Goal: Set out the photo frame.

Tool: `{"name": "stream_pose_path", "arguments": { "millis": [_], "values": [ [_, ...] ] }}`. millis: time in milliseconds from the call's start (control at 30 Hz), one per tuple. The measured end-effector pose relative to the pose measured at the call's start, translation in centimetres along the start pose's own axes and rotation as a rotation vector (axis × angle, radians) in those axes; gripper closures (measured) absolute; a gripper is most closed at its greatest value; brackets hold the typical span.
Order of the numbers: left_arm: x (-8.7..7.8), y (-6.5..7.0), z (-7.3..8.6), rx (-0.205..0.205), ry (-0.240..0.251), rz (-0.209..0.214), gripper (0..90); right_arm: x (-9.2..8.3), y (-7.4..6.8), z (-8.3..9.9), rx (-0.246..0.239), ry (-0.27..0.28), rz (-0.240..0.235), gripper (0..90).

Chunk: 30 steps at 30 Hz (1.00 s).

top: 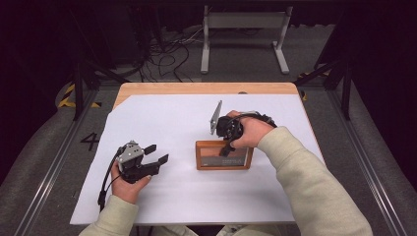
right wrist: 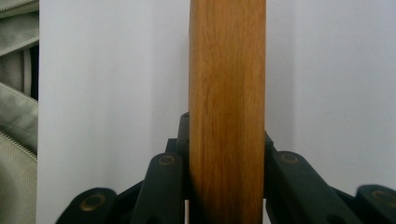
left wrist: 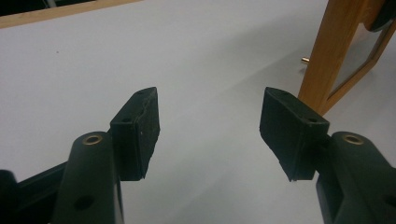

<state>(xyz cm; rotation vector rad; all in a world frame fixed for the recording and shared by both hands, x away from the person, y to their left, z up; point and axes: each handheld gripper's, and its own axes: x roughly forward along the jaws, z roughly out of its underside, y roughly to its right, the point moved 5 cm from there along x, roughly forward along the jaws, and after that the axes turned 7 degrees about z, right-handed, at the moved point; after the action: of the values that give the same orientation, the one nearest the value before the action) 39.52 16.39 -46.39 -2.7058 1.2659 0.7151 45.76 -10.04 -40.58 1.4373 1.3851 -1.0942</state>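
I hold the picture frame

My right gripper [top: 227,147] jaws pinch the wooden picture frame [top: 224,155] on the desk [top: 162,123]. My left gripper [top: 156,153] jaws gape wide, empty. What's left, I can't tell.

A dim room around a lit work table

A wooden table [top: 206,88] stands at the centre, most of its top covered by a white sheet [top: 162,123], with a strip of bare wood showing along the far edge; the floor [top: 49,142] around it is grey, and metal rails [top: 54,162] run along it on both sides of the table; yellow-and-black tape [top: 66,98] marks the floor at the left, and a painted "4" [top: 90,141] lies near it; beyond the table stands a white metal frame [top: 243,37] on two feet, with a tangle of dark cables [top: 164,54] on the floor beside it; the background falls off into darkness, while the table itself is brightly lit.
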Motion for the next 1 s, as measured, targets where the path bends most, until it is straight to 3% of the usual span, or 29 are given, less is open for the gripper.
{"name": "stream_pose_path", "arguments": {
  "millis": [267,500,833,1000],
  "values": [
    [0.0,0.0,0.0,0.0,-0.001,0.0,38.5,0.0,0.2,0.1,0.012,0.019,0.003,72.8],
    [0.0,0.0,0.0,-0.001,0.0,0.001,38.5,-0.4,0.7,0.2,0.036,0.059,0.041,67.4],
    [0.0,0.0,0.0,0.002,-0.001,0.006,38.4,-0.7,2.0,0.4,0.089,0.147,0.135,41.9],
    [0.0,0.1,0.0,0.002,0.003,0.008,38.4,-1.1,2.1,0.6,0.119,0.187,0.145,35.1]
  ]
}}
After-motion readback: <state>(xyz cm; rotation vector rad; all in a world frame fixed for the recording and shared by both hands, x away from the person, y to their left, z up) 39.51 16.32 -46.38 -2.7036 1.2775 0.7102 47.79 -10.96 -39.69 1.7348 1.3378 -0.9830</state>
